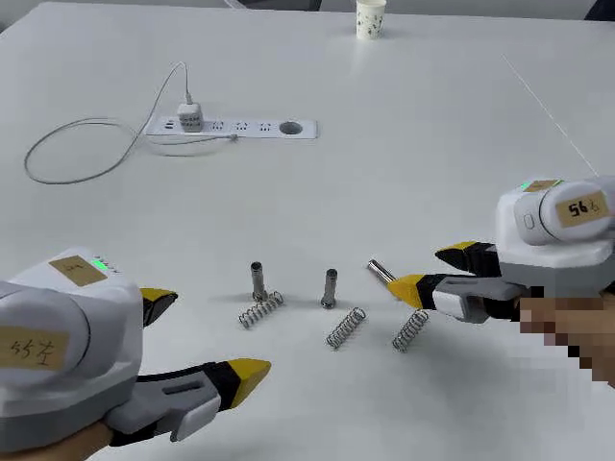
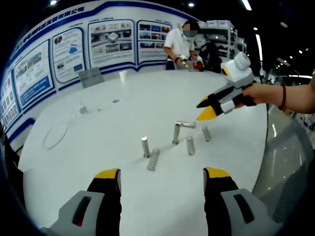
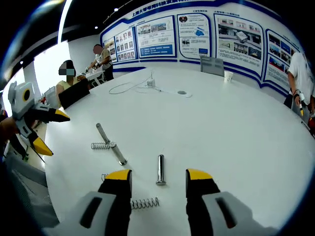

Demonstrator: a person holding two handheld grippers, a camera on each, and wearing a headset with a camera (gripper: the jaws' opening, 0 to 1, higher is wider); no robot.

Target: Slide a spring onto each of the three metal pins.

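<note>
The left gripper [image 2: 162, 174] hovers over the white table [image 1: 432, 144] with its jaws released, spread wide and grasping nothing. Straight ahead of its tips, and well apart from them, a first spring [image 2: 154, 159] lies flat just beside the foot of a first pin [image 2: 145, 146], which stands upright. Further ahead, toward the side of its right jaw, a second pin [image 2: 176, 133] also stands upright, and a second spring [image 2: 190, 145] lies on the table near it. The right gripper [image 3: 158, 174] is released too, its jaws wide apart and closed on nothing. A third pin [image 3: 160, 169] lies flat on the table in the gap between its two yellow tips, pointing roughly along the jaws, with bare table showing on either side of it. A third spring [image 3: 144, 202] lies flat further back from those tips, between the two jaw bodies and closer to the left-hand one. All three springs rest loose on the table, each off its pin. Far beyond the left gripper's tips, toward its left jaw's side, a white power strip [image 1: 235, 127] carries a plugged-in charger [image 1: 189, 117], and a white cable [image 1: 77, 154] loops from it across the table. A paper cup [image 1: 370, 17] stands at the far edge, well ahead of both pairs of jaws.
</note>
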